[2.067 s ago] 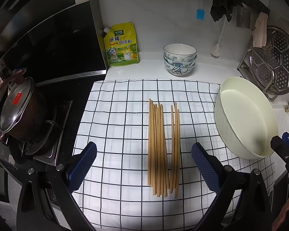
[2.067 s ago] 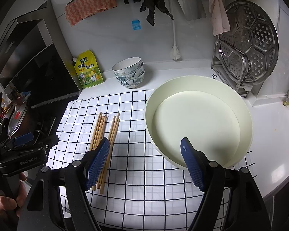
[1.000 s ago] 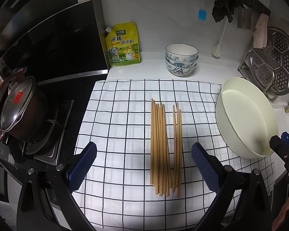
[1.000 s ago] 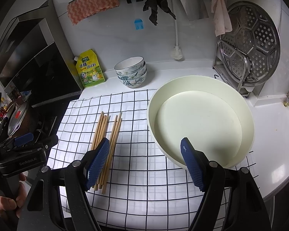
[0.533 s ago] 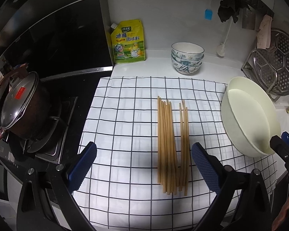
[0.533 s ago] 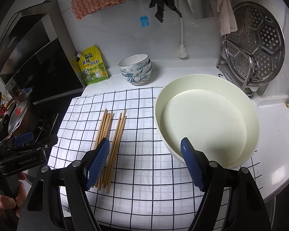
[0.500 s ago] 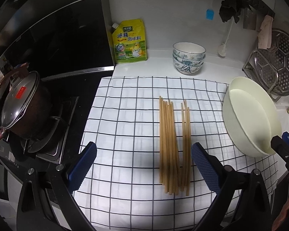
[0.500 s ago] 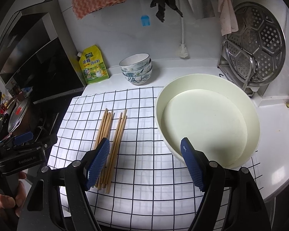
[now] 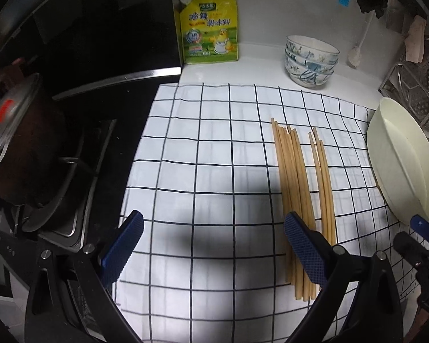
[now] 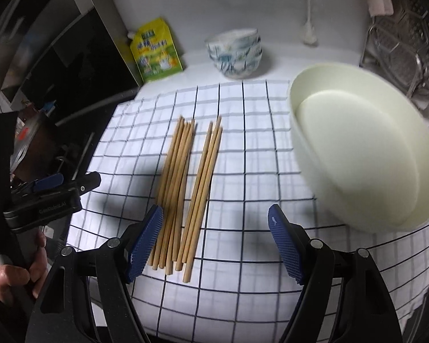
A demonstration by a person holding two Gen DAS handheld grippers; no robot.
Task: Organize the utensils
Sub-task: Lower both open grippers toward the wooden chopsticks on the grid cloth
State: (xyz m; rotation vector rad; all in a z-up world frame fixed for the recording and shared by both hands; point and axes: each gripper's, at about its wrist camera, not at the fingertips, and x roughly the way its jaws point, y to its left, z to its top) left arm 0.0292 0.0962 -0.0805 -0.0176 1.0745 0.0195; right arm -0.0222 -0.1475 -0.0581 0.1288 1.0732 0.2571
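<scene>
The chopsticks point(image 10: 186, 183) lie on the checked cloth point(image 10: 243, 171), their near ends between the wide-open fingers of the right hand-held gripper point(image 10: 214, 243), while the left hand-held gripper point(image 9: 211, 248), also wide, hovers beside them.

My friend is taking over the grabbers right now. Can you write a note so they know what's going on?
Left gripper: open, empty, above the black-and-white checked cloth.
Right gripper: open, empty, low over the near ends of the wooden chopsticks.
The chopsticks lie flat on the cloth in two loose bunches, side by side. The big cream round basin stands to their right with nothing in it.
Done: nothing picked up.
Left: gather the chopsticks; the basin looks the likely place.
</scene>
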